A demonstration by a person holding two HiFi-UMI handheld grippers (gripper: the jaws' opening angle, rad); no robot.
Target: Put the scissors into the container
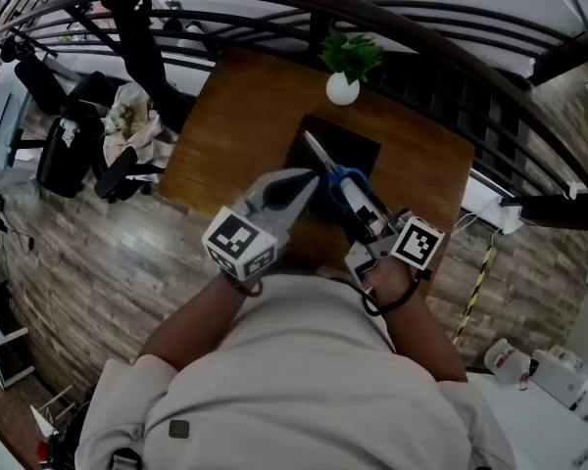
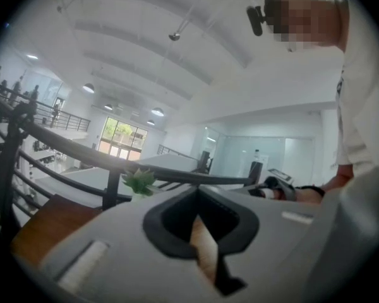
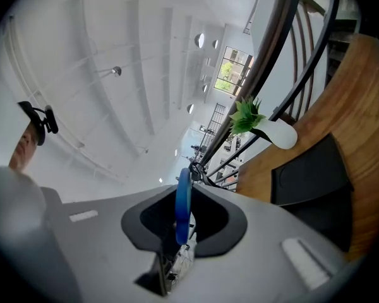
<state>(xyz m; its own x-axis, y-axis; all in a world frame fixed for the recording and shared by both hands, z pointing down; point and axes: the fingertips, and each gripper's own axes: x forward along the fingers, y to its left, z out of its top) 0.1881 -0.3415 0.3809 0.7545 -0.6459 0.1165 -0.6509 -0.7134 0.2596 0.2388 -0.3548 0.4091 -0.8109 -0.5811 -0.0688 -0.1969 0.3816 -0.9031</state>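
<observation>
- One pair of scissors [image 1: 339, 176], blue handle clamped in right gripper [image 1: 359, 205], blade above black container [image 1: 361, 148].
- One black container on wooden table [image 1: 243, 125], near potted plant [image 1: 349, 64].
- One left gripper [image 1: 302, 181], jaws together, empty.

Smooth wood table [image 1: 235, 135], matt blk container [image 1: 358, 145], scissors [image 1: 345, 178] w/ blue prob. plastic handles, metal blades

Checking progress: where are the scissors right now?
Head view, centre: the scissors sit clamped in the right gripper, over the black container, near the potted plant.
</observation>
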